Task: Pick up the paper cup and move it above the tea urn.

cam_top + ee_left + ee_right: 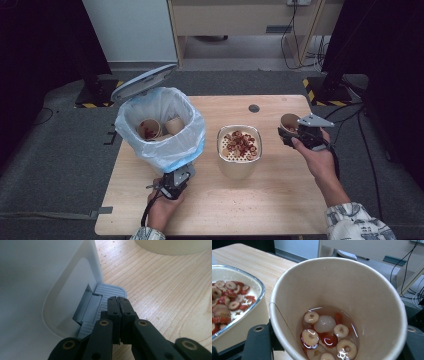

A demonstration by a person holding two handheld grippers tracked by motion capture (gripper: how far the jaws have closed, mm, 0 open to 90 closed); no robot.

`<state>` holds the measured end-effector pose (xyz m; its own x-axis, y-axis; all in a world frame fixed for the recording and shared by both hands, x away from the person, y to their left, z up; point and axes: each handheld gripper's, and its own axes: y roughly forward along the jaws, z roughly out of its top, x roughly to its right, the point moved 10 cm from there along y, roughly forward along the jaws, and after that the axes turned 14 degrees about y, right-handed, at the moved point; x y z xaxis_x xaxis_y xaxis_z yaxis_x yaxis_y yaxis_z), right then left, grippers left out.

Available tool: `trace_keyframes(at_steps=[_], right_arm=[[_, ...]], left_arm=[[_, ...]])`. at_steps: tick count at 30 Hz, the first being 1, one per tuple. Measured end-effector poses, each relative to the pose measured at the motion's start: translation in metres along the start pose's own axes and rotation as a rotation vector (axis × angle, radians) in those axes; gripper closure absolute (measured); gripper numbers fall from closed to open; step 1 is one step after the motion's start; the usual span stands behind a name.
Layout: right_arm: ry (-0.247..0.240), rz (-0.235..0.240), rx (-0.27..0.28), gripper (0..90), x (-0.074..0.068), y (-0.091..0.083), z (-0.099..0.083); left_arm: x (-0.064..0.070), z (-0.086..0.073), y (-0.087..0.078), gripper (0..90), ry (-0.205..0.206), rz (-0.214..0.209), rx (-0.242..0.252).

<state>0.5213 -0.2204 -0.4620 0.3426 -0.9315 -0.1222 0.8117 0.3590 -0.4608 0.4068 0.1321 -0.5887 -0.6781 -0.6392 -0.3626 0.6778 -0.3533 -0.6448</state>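
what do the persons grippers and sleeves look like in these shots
Both are black two-jaw grippers built from linked bars with brass-coloured pivot rivets, plain on the left gripper. The right gripper carries a grey three-cornered plate on top, as does the left one in the high view. A black cable trails from each. The sleeves are white fabric with a dark teal printed pattern.

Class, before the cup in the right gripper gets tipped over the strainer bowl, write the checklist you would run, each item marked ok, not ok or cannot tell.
1. Paper cup gripped by right gripper: ok, jaws at both sides.
2. Cup upright, liquid and fruit slices inside: ok.
3. Cup over strainer bowl: not ok, it is off to the side.
4. Bin lid up: ok.
5. Left gripper shut, tips over the bin pedal: ok; actual pressing contact cannot tell.
6. Room left in strainer: cannot tell.
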Motion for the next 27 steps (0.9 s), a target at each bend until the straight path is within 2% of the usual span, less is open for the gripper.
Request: trace_keyframes(at_steps=[5, 16, 22, 23, 25, 27], right_arm=[[0.003, 0.004, -0.001, 32.6, -0.001, 0.0, 0.005], [-0.033, 0.018, 0.006, 32.6, -0.007, 0.002, 0.02], [-0.065, 0.043, 0.02, 32.6, -0.011, 0.0, 0.04], [-0.065, 0.043, 0.02, 32.6, -0.011, 0.0, 0.04], [-0.095, 0.041, 0.02, 32.6, -0.012, 0.002, 0.049], [-0.097, 0.041, 0.02, 32.6, -0.012, 0.003, 0.052]], left_arm=[[0.0, 0.0, 0.0, 87.9, -0.004, -0.001, 0.0], [0.0, 0.0, 0.0, 87.9, -0.004, -0.003, 0.007], [0.0, 0.0, 0.0, 87.9, -0.003, -0.005, 0.006], [0.0, 0.0, 0.0, 88.0, -0.003, -0.005, 0.006], [-0.001, 0.0, 0.0, 87.9, -0.008, -0.008, 0.007], [-0.001, 0.0, 0.0, 87.9, -0.005, -0.008, 0.007]])
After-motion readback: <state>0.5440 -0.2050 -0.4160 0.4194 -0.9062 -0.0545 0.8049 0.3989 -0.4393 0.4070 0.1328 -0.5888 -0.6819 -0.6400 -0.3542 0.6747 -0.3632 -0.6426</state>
